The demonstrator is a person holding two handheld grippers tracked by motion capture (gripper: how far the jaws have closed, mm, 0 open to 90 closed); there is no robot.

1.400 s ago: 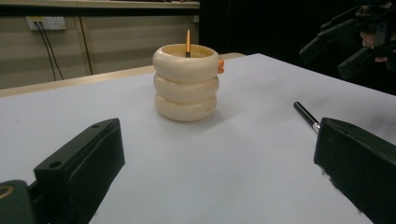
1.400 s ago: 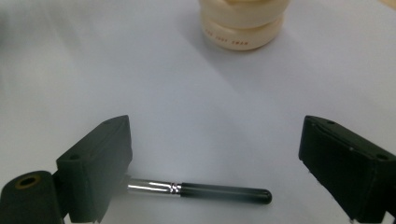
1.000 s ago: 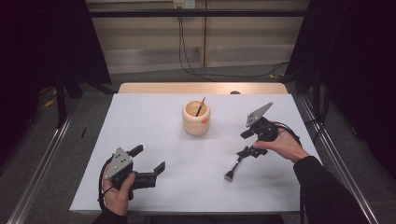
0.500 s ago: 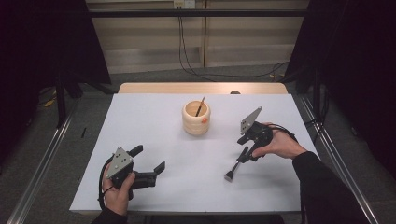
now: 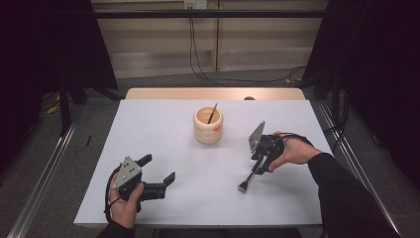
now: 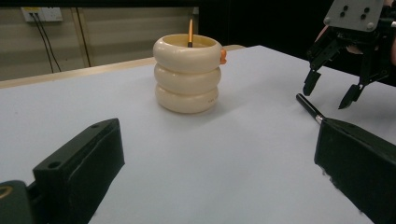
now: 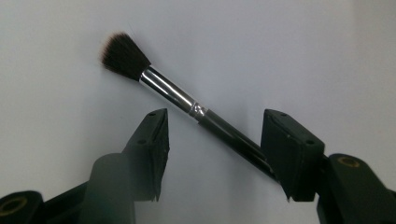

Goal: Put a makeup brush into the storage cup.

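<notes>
The makeup brush (image 7: 187, 105) lies flat on the white worktop (image 5: 163, 134), directly under the right hand-held gripper (image 5: 257, 166), its handle running between that gripper's 2 jaws and its dark bristles pointing out beyond the jaw tips. In the right gripper view we see the jaws about half open, 1 on each side of the handle; the jaw on the right of that view looks to be at the handle, the other stands off it, so nothing is clamped. These jaws have just been closing, with the brush handle between them.

Farther out from that hand-held gripper, up and to its left in the high view, stands the cream ringed cup (image 5: 208, 126), with a thin pencil-like stick (image 5: 212, 113) leaning in it.

The left hand-held gripper (image 5: 158, 173) rests on the worktop near the person's edge, well apart from the brush, jaws wide open and empty.

We judge the work to be at the pick-up: the approach is done, the grasp is not yet made. If the brush is meant for the cup, closing, lifting, carrying and dropping it in are all left.

We count 1 brush, 1 cup, 1 stick in it, 2 hand-held grippers.
</notes>
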